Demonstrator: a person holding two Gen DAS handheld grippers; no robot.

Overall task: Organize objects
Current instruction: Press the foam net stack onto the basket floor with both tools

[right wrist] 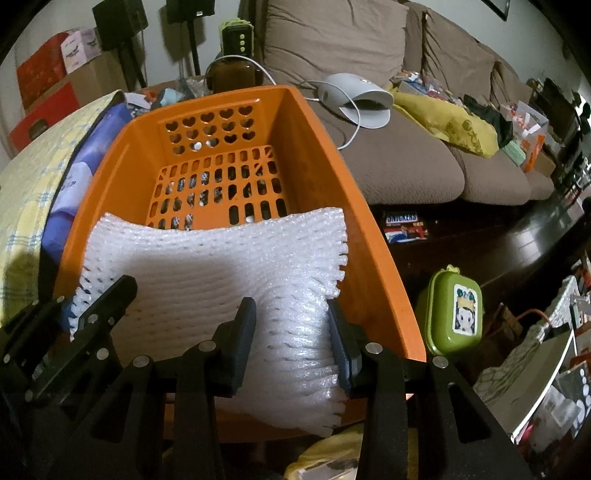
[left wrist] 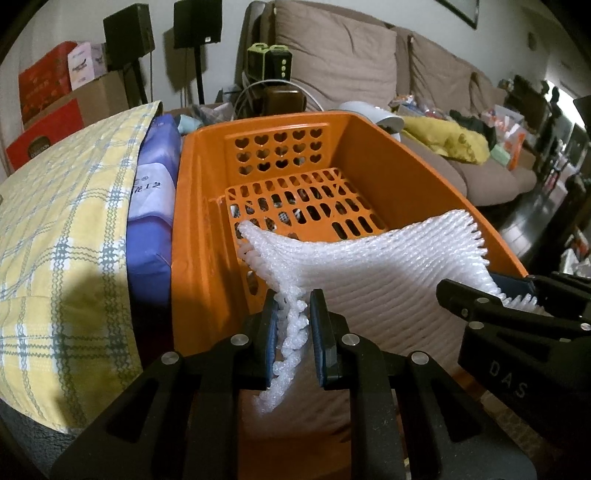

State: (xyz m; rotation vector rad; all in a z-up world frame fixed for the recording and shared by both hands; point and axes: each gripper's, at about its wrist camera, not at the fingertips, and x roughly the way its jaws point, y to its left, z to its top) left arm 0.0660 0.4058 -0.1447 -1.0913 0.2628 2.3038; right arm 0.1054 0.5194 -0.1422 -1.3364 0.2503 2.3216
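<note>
- White foam netting [left wrist: 369, 266], one sheet: soft, ribbed mesh with fringed cut edges, sagging across the near end of the basket, part over the near rim.
- My left gripper [left wrist: 293, 332]: black jaws with blue pads, clamped on one bunched, twisted corner of the sheet.
- My right gripper [right wrist: 291, 339]: jaws set wider, pads pressing both sides of a thicker gathered fold at the sheet's other near edge.
- Orange basket [left wrist: 424, 177], one: rigid smooth plastic, rectangular, flaring upward; far wall pierced with three rows of heart-shaped holes, floor a grid of oblong slots.
- Purple soft pack [left wrist: 155, 206], one: glossy wrapper with white label, touching the basket's left wall.
- Yellow plaid cloth [left wrist: 62, 229], one: woven, blue-and-white check, draped over the pack.
- Green lidded box [right wrist: 454, 310], one: rounded plastic, picture sticker on the lid, just right of the basket.
- Brown sofa [right wrist: 406, 162]: textured fabric, behind the basket; three back cushions visible.
- Grey dome-shaped device [right wrist: 362, 99], one, with a white cable, on the sofa seat.
- Black speakers [left wrist: 162, 27], two, on stands at the far wall.
</note>
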